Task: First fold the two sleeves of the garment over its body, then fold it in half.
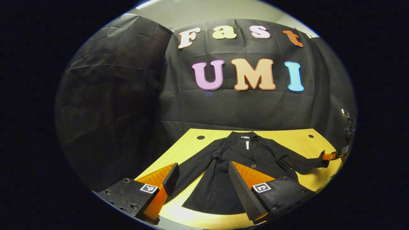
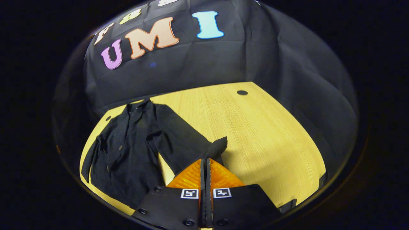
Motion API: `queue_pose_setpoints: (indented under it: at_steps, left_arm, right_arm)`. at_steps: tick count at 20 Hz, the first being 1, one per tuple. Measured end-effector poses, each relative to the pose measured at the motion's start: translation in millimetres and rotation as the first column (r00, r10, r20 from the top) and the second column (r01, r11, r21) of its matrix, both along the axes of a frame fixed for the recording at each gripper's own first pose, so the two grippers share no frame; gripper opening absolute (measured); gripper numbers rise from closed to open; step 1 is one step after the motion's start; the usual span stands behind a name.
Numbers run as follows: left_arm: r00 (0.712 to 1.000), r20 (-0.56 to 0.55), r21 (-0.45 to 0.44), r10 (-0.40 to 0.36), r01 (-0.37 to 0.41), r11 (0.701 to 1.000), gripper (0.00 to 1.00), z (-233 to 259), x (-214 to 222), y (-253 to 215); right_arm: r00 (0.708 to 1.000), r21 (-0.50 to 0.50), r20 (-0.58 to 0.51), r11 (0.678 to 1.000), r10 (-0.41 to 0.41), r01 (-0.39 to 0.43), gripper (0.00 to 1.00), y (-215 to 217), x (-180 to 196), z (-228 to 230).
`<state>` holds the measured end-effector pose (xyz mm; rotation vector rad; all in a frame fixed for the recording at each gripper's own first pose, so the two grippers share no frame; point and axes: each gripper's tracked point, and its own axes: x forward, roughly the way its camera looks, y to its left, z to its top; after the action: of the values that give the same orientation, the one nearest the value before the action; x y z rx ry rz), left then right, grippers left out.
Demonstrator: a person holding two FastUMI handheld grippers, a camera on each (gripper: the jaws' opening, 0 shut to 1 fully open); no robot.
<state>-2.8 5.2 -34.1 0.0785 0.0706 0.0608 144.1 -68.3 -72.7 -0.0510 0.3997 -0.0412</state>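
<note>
**Black coat spread on yellow tabletop, one sleeve pinched**

A black garment [image 1: 230, 169] lies flat, collar toward the booth's black cloth wall [image 1: 121, 95], on a yellow wood-grain tabletop [image 2: 255, 127] with round dark holes near its far corners. The left gripper [image 1: 201, 179] hovers over the hem, jaws spread wide and empty. The right gripper [image 2: 206, 164] has its jaws closed on the cuff of the right sleeve [image 2: 188, 140], stretched out sideways from the body.

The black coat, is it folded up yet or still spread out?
Spread out. The black coat lies flat on the table, both sleeves out to the sides; the right hand-held gripper pinches one sleeve's end.
</note>
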Motion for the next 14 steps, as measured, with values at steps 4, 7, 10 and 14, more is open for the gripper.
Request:
queue_pose_setpoints:
  at_steps: [4, 7, 10, 14]
  left_arm:
    - [0.999, -0.011, -0.012, -0.034, 0.034, 0.999, 0.92, 1, 19, 19]
    - [0.997, -0.030, -0.032, -0.064, 0.063, 0.997, 0.93, -6, 30, 29]
    - [0.994, -0.055, -0.056, -0.098, 0.095, 0.994, 0.94, -14, 41, 38]
    - [0.992, -0.081, -0.052, -0.099, 0.095, 0.994, 0.92, -22, 55, 57]
  right_arm:
    - [0.998, -0.009, 0.059, 1.000, 0.015, -0.015, 0.02, 46, 19, 28]
    - [0.995, -0.012, 0.093, 0.999, 0.031, -0.030, 0.00, 80, 34, 47]
    - [0.990, -0.019, 0.129, 0.999, 0.053, -0.051, 0.02, 113, 50, 66]
    - [0.983, -0.034, 0.166, 0.996, 0.081, -0.077, 0.02, 156, 73, 88]
